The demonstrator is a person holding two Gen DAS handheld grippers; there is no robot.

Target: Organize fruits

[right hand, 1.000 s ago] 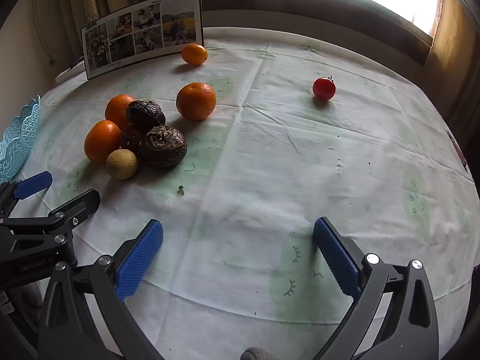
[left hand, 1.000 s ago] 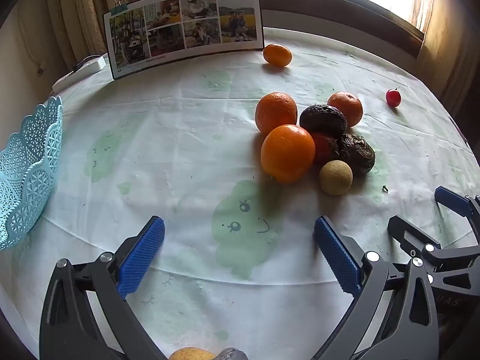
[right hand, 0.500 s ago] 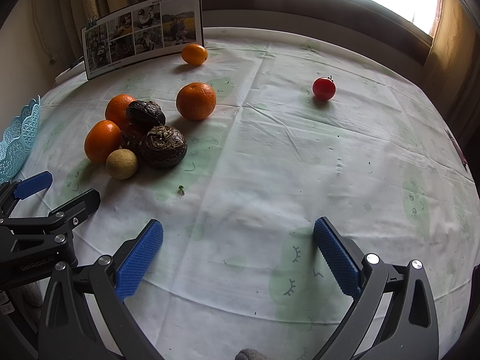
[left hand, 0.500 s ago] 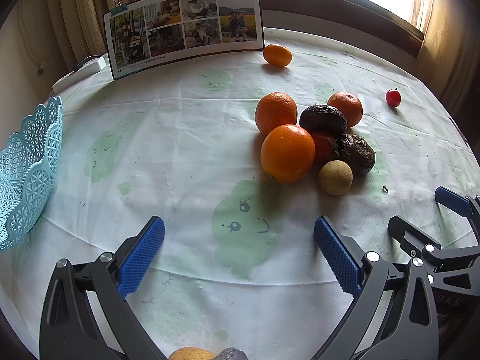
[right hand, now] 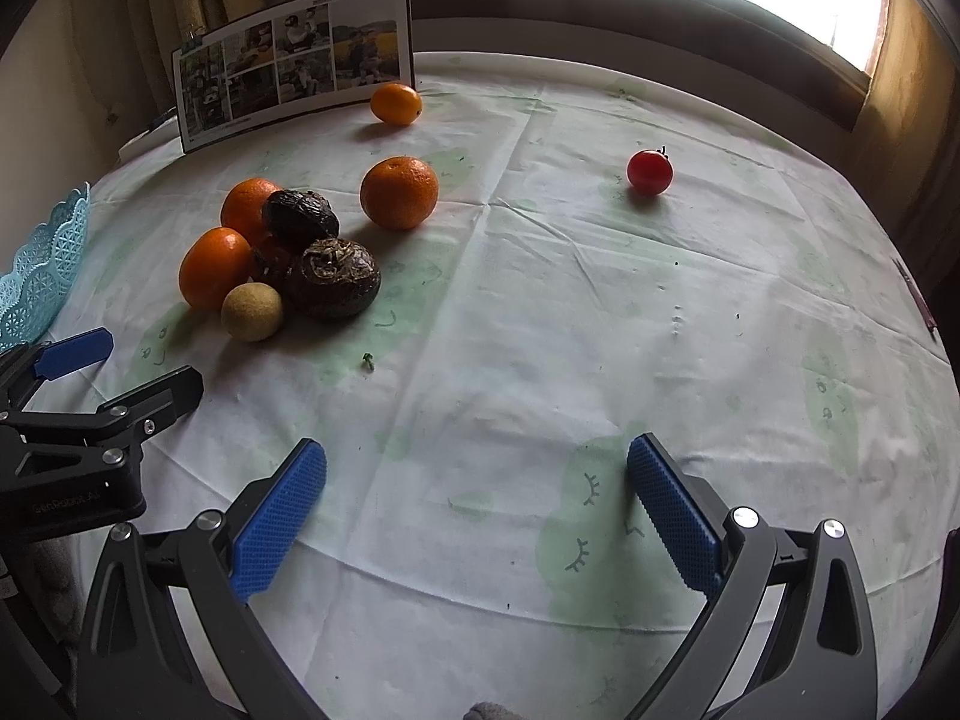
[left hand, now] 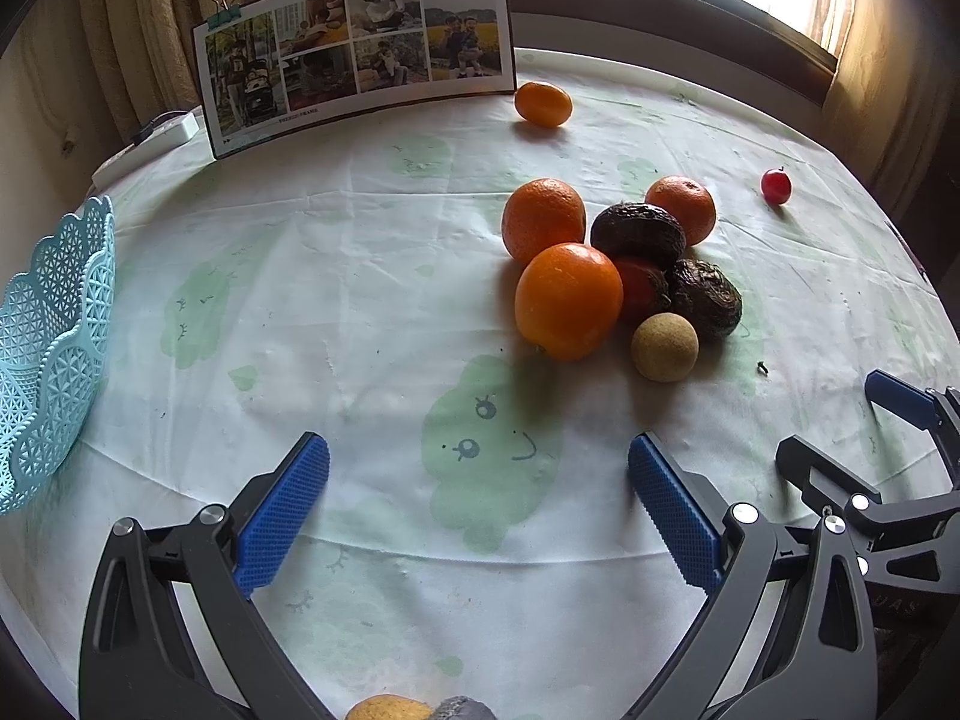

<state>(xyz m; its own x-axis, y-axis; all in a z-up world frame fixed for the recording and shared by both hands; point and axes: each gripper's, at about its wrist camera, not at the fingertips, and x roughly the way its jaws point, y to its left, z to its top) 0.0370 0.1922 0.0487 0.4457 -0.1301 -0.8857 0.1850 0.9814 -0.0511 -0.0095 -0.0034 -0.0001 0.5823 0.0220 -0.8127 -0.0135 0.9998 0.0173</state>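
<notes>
On the table: four oranges [left hand: 568, 299], one apart at twelve o'clock; two dark wrinkled fruits [left hand: 637, 234]; one tan round fruit [left hand: 664, 346]; two red tomatoes [right hand: 649, 171], one at two o'clock; one blue basket [left hand: 51, 336] at nine o'clock.

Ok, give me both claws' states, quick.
Left claw: open, holding nothing.
Right claw: open, holding nothing.

Creased matt tablecloth [left hand: 360, 276], lacy plastic basket [left hand: 54, 324], wrinkled dark fruit [right hand: 333, 277], glossy tomato [right hand: 649, 171].
</notes>
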